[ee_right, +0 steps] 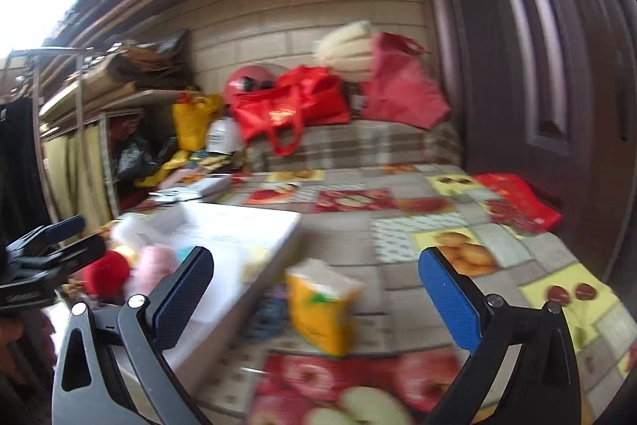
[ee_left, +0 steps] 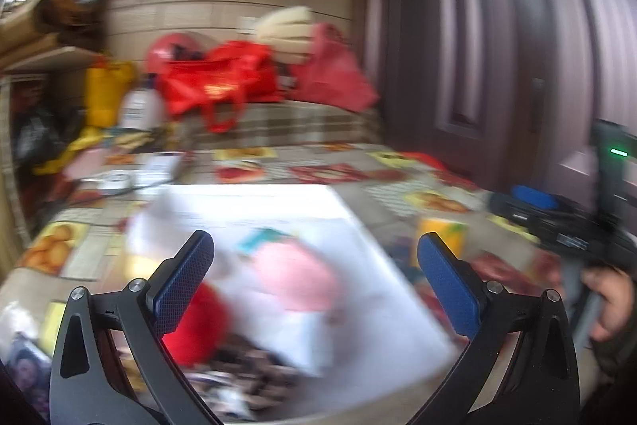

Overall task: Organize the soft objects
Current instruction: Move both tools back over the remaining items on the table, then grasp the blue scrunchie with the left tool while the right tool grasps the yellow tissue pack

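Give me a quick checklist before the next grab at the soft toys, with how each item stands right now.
1. Left gripper jaws open, holding nothing: ok.
2. Right gripper jaws open, holding nothing: ok.
3. Pink toy ahead of the left gripper: ok.
4. Red toy in view beside it: ok.
5. Yellow tissue pack ahead of the right gripper, upright: ok.
6. Sharp view for aiming: not ok, both blurred.

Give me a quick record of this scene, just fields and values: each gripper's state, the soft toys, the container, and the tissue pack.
left gripper: open, empty, above the box
right gripper: open, empty
soft toys: red plush ball and pink plush ball, side by side at the box
container: white box on fruit-print tablecloth
tissue pack: yellow, right of box
image: motion-blurred
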Tool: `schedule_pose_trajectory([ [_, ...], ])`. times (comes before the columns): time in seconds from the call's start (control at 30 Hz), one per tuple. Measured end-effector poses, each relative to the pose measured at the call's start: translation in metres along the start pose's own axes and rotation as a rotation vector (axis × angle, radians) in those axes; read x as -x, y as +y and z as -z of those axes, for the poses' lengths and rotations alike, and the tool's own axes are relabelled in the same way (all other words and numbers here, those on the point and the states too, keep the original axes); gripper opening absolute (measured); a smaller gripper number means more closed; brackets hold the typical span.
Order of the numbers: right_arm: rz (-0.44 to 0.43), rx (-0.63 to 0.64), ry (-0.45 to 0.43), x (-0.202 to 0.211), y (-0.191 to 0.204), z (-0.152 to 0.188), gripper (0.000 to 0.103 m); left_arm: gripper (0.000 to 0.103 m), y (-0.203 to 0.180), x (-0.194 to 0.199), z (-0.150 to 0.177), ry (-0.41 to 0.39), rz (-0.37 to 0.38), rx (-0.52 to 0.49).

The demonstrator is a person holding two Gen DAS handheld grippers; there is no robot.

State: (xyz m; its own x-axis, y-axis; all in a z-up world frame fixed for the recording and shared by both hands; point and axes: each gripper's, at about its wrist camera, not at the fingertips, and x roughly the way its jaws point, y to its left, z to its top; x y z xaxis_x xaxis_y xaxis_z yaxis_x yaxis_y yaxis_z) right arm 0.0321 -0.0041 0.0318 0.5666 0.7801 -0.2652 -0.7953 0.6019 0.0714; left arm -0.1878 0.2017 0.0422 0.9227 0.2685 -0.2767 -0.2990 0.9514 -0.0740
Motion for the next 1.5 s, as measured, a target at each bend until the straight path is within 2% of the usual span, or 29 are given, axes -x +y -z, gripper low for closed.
schedule_pose_trajectory([
  [0.13,0.011,-0.082,0.062,-0.003,-0.040,0.001,0.103,0.103,-0.046,-0.020,0.002,0.141,0.336,-0.046],
  [0.2,0.012,-0.117,0.070,-0.003,-0.047,0.002,0.103,0.103,-0.067,-0.031,0.004,0.205,0.411,-0.080],
  [0.3,0.018,-0.089,0.091,-0.006,-0.041,0.005,0.103,0.103,-0.095,-0.047,0.006,0.303,0.522,-0.112],
  [0.4,0.009,-0.037,0.100,-0.009,-0.031,0.004,0.103,0.102,-0.109,-0.055,0.008,0.363,0.550,-0.140],
  [0.47,0.000,-0.014,0.109,-0.013,-0.029,0.004,0.103,0.102,-0.106,-0.061,0.007,0.392,0.546,-0.108],
  [0.53,-0.006,0.002,0.121,-0.017,-0.027,0.004,0.103,0.102,-0.093,-0.072,0.009,0.435,0.501,-0.030],
  [0.6,-0.015,0.010,0.130,-0.019,-0.025,0.004,0.103,0.102,-0.082,-0.071,0.008,0.419,0.501,0.025],
  [0.7,-0.066,0.021,0.173,-0.029,-0.022,0.003,0.103,0.102,-0.077,-0.067,0.008,0.421,0.376,-0.013],
  [0.77,-0.104,0.028,0.222,-0.040,-0.017,0.004,0.103,0.102,-0.068,-0.066,0.007,0.417,0.316,0.001],
  [0.87,-0.132,0.046,0.260,-0.056,-0.008,0.003,0.103,0.102,-0.056,-0.065,0.008,0.401,0.309,0.059],
  [0.97,-0.159,0.087,0.286,-0.069,0.004,0.003,0.101,0.102,-0.061,-0.065,0.011,0.415,0.270,0.012],
  [1.0,-0.175,0.107,0.311,-0.073,0.009,0.004,0.096,0.102,-0.064,-0.066,0.011,0.416,0.262,-0.008],
  [1.03,-0.184,0.121,0.332,-0.076,0.012,0.006,0.078,0.102,-0.068,-0.066,0.011,0.411,0.254,-0.022],
  [1.07,-0.192,0.127,0.349,-0.078,0.013,0.008,0.047,0.102,-0.070,-0.067,0.010,0.402,0.238,-0.029],
  [1.1,-0.196,0.120,0.349,-0.078,0.011,0.008,0.036,0.102,-0.069,-0.069,0.010,0.393,0.222,-0.029],
  [1.17,-0.198,0.082,0.332,-0.072,0.002,0.007,0.026,0.102,-0.069,-0.074,0.009,0.375,0.181,-0.022],
  [1.23,-0.170,0.040,0.329,-0.066,-0.012,0.008,0.025,0.102,-0.069,-0.088,0.005,0.374,0.136,-0.018],
  [1.3,-0.099,0.034,0.315,-0.061,-0.026,0.006,0.025,0.102,-0.070,-0.103,0.002,0.379,0.099,-0.017],
  [1.37,-0.042,0.032,0.294,-0.058,-0.039,0.003,0.025,0.102,-0.072,-0.117,-0.002,0.385,0.091,-0.009],
  [1.5,-0.087,-0.058,0.293,-0.056,-0.059,0.003,0.025,0.102,-0.084,-0.144,-0.005,0.435,0.110,-0.007],
])
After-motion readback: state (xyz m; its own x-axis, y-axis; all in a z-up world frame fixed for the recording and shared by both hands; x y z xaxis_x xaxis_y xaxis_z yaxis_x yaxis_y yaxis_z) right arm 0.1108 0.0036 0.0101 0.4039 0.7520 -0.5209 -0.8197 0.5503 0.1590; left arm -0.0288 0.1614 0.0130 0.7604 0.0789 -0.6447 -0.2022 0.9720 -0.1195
